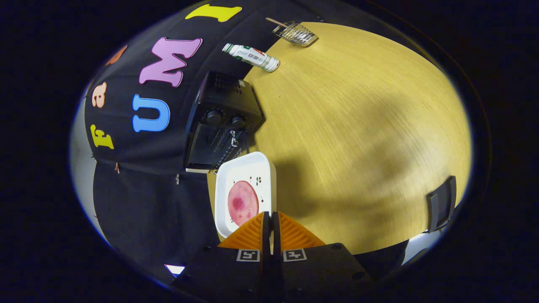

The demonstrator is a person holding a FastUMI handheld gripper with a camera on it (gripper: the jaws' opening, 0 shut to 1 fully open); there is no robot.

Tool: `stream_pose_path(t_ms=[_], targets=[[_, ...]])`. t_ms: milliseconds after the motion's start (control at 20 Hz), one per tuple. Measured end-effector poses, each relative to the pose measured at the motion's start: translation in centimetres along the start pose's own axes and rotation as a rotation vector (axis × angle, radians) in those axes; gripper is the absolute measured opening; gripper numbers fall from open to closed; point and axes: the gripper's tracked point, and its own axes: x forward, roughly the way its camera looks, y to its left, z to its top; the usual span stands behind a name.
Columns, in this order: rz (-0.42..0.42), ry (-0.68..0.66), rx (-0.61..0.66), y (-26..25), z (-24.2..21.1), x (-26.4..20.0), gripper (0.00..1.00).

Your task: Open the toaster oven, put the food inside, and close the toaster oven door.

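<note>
My gripper (270,219) is shut on the rim of a white square plate (244,172), and the plate's white edge shows in the thin slit between the fingers. A round pink slice of food (243,203) lies on the plate just ahead of the fingertips. Beyond the plate stands the black toaster oven (223,122) on the wooden table (358,139). Its front faces me, with two knobs (226,118) and a small metal handle (233,139). Rack bars show in the front. I cannot tell whether the door is open or closed. The plate's far edge comes close to the oven's front.
A white bottle (251,56) lies on its side beyond the oven. Farther off, a wire basket (295,33) sits by the table's far edge. A dark flat object (441,204) stands at the table's edge off to the side. The booth's black cloth wall hangs behind the oven.
</note>
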Motion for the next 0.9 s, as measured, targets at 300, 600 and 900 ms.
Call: stream_pose_path(t_ms=[300, 600, 900], targets=[[0.063, -0.005, -0.037, 6.0, -1.8, 3.2, 0.05], [0.082, -0.035, -0.018, 9.7, -1.8, 9.4, 0.05], [0.04, -0.114, 0.017, 11.1, -0.1, 15.6, 0.05]])
